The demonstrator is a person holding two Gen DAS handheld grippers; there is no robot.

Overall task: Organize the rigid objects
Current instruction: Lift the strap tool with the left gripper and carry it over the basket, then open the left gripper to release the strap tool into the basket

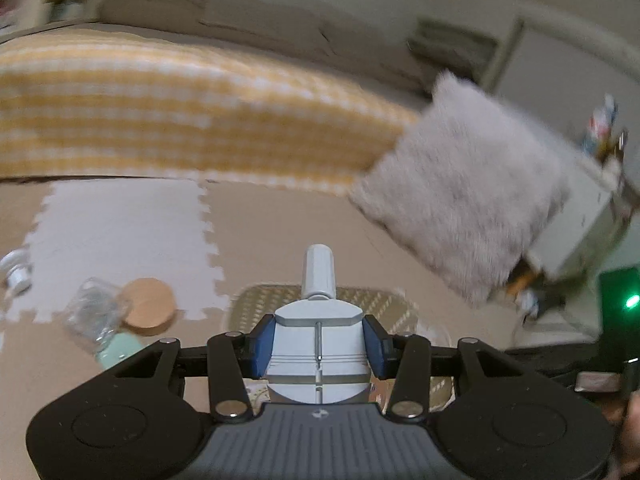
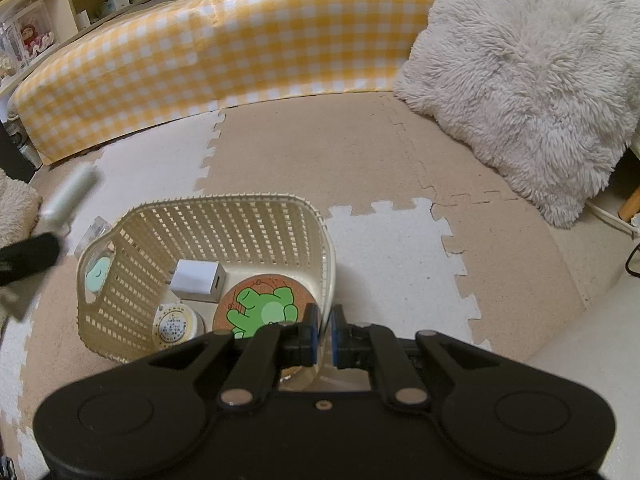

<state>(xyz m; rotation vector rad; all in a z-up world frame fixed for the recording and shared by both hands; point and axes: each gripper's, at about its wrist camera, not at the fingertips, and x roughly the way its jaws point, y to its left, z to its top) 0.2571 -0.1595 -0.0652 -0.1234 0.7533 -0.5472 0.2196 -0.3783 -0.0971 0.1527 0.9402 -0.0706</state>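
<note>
Left tool [image 1: 319, 343] clenched on a grey-white gadget [image 1: 318, 336]; right tool [image 2: 325, 334] pinching the basket [image 2: 120, 316] rim.
Inside the basket: frog coaster [image 2: 262, 306], white charger [image 2: 198, 280], round tin [image 2: 174, 326] (cork coaster [image 1: 148, 305] outside, on the floor).

The left wrist view looks forward along the left tool [image 1: 319, 354] from low above the floor mat [image 1: 280, 232], tilted and motion-blurred, facing the yellow checked barrier [image 1: 160, 120] across the upper frame and the furry cushion [image 1: 460, 200] at the right.

The right wrist view sits higher over the right tool [image 2: 325, 334], looking steeply down on the basket [image 2: 208, 216] close at lower left. It faces the same barrier [image 2: 240, 40], cushion [image 2: 528, 80] and mat [image 2: 340, 152]. The left tool [image 2: 28, 258] shows at its left edge, and the basket's weave [image 1: 384, 304] appears just beyond the left tool.
</note>
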